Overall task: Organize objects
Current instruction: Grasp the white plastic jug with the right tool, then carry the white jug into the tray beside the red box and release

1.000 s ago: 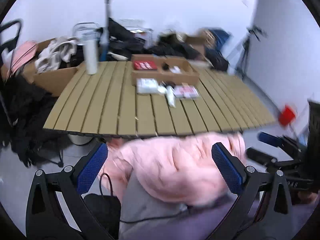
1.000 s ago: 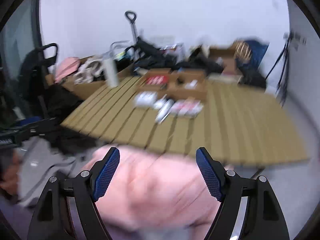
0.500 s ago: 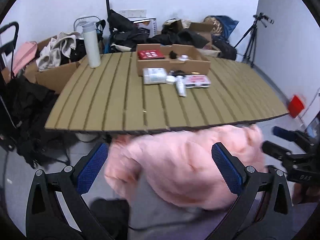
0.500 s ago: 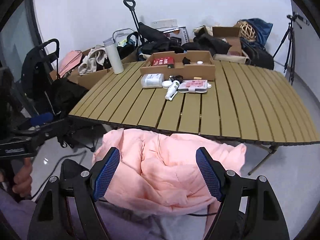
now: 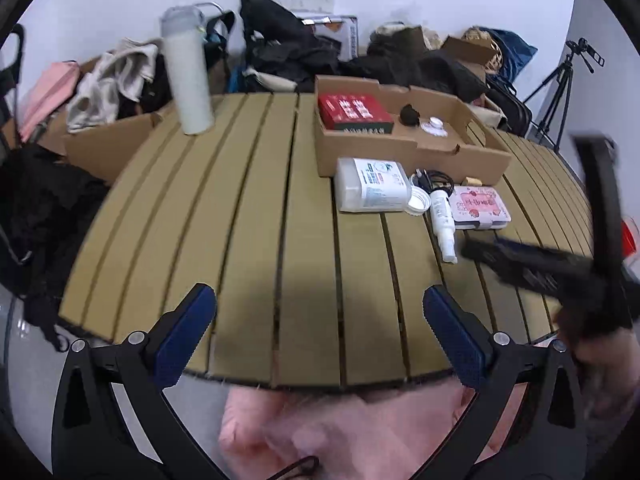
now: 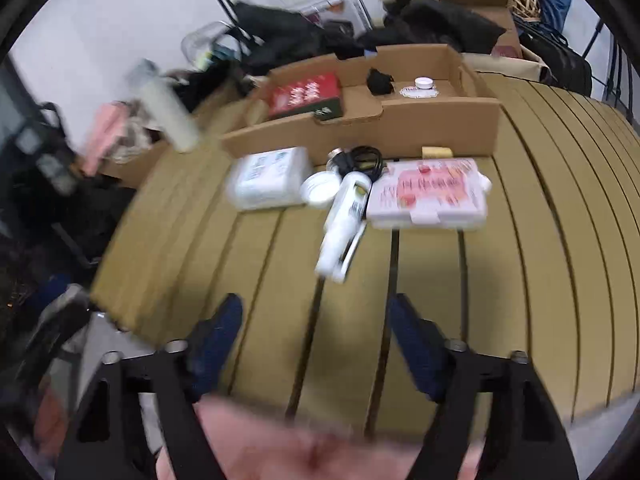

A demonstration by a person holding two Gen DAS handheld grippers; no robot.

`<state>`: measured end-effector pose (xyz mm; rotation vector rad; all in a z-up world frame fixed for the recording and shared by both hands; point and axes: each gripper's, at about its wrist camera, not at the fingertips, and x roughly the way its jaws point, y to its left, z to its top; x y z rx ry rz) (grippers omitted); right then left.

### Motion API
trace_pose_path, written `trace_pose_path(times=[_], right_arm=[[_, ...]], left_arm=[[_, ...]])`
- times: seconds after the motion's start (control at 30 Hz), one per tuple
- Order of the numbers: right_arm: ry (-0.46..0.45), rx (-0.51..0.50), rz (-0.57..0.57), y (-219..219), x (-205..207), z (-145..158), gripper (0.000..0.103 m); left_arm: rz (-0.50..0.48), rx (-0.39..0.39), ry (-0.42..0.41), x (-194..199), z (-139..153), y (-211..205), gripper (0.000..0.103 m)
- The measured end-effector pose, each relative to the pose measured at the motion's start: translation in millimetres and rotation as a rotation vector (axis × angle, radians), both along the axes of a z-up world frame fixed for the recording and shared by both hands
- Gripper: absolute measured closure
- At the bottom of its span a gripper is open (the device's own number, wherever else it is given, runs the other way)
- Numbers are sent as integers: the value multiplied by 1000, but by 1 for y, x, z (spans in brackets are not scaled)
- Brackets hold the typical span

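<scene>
A shallow cardboard tray stands on the slatted table with a red box inside. In front of it lie a white wipes pack, a white lid, a white spray bottle, a black cable and a pink case. My left gripper is open over the table's near edge. My right gripper is open, just short of the spray bottle.
A tall white flask stands at the table's far left. Bags, clothes and boxes crowd behind the table. A tripod stands at the right. My pink sleeve lies below the left gripper.
Both grippers have moved forward and up from my lap to over the table. The right one has gone further, close to the spray bottle.
</scene>
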<state>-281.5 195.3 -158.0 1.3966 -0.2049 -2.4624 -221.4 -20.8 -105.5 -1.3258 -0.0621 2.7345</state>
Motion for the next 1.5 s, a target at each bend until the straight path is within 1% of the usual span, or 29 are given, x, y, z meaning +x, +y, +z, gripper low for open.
trace_pose_path(times=[0.07, 0.1, 0.13, 0.17, 0.2, 0.23, 0.27, 0.33, 0.37, 0.4, 0.43, 0.47, 0.57, 0.63, 0.7, 0.77, 0.83, 0.87, 0.93, 1.0, 1.07, 1.13, 1.2, 1.3, 1.37, 1.4, 1.47, 1.5], right_arm=[[-2, -38, 22, -9, -20, -4, 40], [7, -62, 35, -15, -33, -5, 40], [11, -65, 39, -20, -41, -5, 40], [18, -64, 44, -25, -50, -4, 44], [27, -65, 51, -29, -60, -3, 48], [30, -67, 55, -33, -67, -3, 56], [29, -76, 61, -36, -76, -3, 59], [9, -112, 73, -41, -95, -8, 63], [-17, -121, 64, -42, -105, -14, 74], [-39, -160, 63, -40, -113, -21, 75], [-47, -197, 58, -38, -117, -24, 75], [-49, -213, 55, -37, -119, -25, 75], [-51, -212, 67, -40, -117, -25, 75], [-53, -212, 88, -41, -107, -17, 76], [3, -183, 121, -39, -80, 3, 76], [34, -182, 119, -29, -47, 21, 76], [77, -190, 111, -12, -7, 37, 76], [75, -207, 98, 1, 16, 40, 76], [49, -235, 63, 20, 42, 39, 76], [35, -250, 19, 41, 70, 37, 76], [38, -233, -16, 53, 84, 39, 76], [59, -209, -42, 63, 96, 47, 76], [90, -207, -58, 72, 100, 59, 76], [142, -203, -45, 74, 82, 82, 76], [177, -191, -22, 67, 58, 99, 76], [191, -195, -8, 63, 40, 107, 76], [192, -206, 14, 53, 3, 119, 76], [188, -207, 25, 45, -21, 123, 76]], left_arm=[[-20, 11, -7, -22, -10, 0, 1], [-31, 25, -6, -31, -12, 1, 3], [-45, 53, -3, -44, -15, 1, 5], [-62, 106, 5, -62, -18, 1, 5], [-77, 146, 0, -74, -22, 1, 8], [-85, 190, -19, -90, -28, 2, 20], [-107, 234, -53, -110, -37, 6, 29], [-173, 281, -78, -131, -50, 13, 56], [-175, 281, -104, -142, -59, 16, 59], [-159, 259, -120, -149, -65, 18, 57], [-151, 267, -122, -151, -69, 18, 58], [-140, 281, -112, -150, -68, 16, 59], [-128, 263, -104, -138, -61, 17, 61], [-129, 279, -100, -121, -49, 16, 61], [-150, 272, -73, -97, -33, 22, 61], [-184, 270, -32, -60, -16, 33, 61], [-221, 285, -18, -25, -6, 47, 61], [-234, 290, -12, -14, -4, 52, 61], [-272, 288, -3, 10, -1, 70, 61], [-302, 282, -5, 24, 0, 86, 61], [-333, 278, -2, 35, 3, 102, 61], [-350, 284, 14, 39, 12, 109, 61], [-364, 273, 48, 37, 25, 115, 61], [-362, 248, 104, 16, 48, 114, 61], [-351, 226, 137, -14, 64, 108, 61], [-353, 198, 154, -33, 71, 105, 61], [-339, 180, 161, -72, 77, 97, 61], [-321, 180, 145, -98, 75, 92, 60]])
